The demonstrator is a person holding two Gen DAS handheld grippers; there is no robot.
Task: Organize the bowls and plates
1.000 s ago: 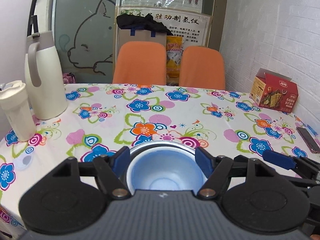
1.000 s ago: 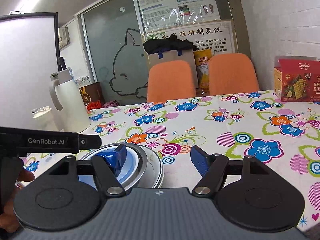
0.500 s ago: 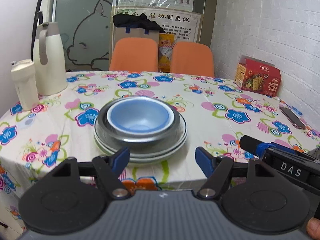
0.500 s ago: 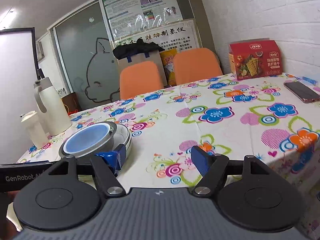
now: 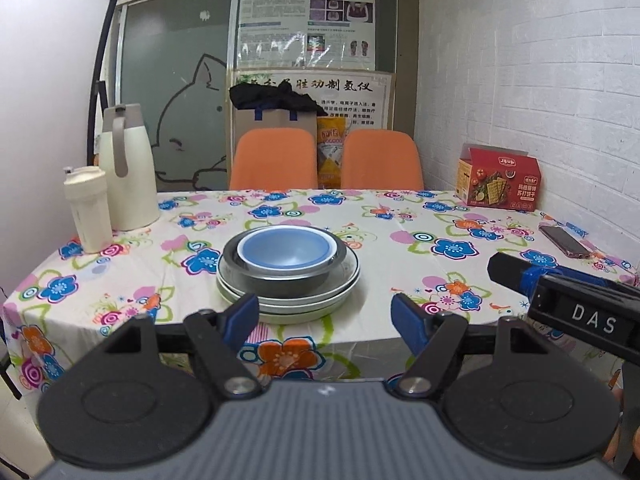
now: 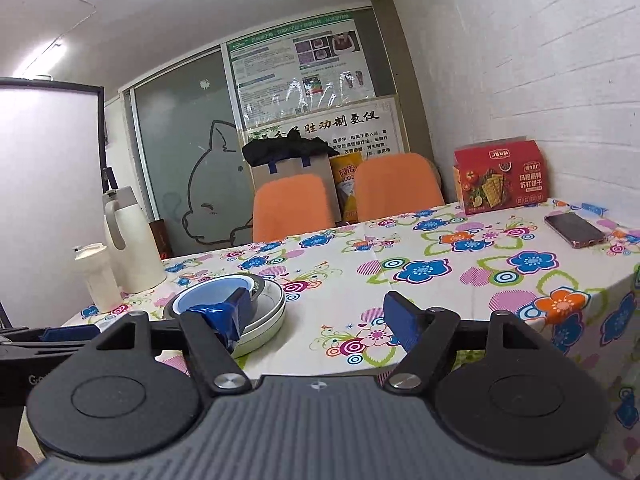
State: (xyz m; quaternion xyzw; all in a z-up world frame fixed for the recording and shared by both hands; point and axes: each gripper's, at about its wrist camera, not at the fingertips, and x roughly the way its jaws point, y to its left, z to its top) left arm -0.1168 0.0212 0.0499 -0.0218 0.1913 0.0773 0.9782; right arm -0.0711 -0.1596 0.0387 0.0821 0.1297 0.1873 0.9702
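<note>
Stack sits near the front edge of the table (image 5: 400, 240), a bit left of centre: blue bowl (image 5: 286, 250) nested in a steel bowl (image 5: 280, 280), both on a pile of pale plates (image 5: 344, 276). Left gripper (image 5: 324, 314) is off the table, below and in front of the front edge, jaws wide apart w/ nothing between them; right gripper (image 6: 316, 314) likewise spread and empty, held near the front edge, to the right of the stack. Judging by this, the sorting looks done or nearly so, and the step in hand is just clearing away. To do it well: pull both tools straight off w/o snagging the hanging cloth, since a tug on the tablecloth (image 5: 440, 216) would drag the whole pile toward the front edge. If another pass is needed, approach the plate rims level, not from under. Left view gives the stack head-on, so the nesting order and the plate rims read clearly, plus the right tool's body marked DAS at the right side. Right view sees the stack (image 6: 264, 308) only obliquely, half hidden behind its own left finger, but shows the phone (image 6: 574, 230) and cracker box (image 6: 500, 176) at the far right corner better, and the thermos jug (image 6: 134, 240) w/ tumbler (image 6: 96, 276) along the left edge.
</note>
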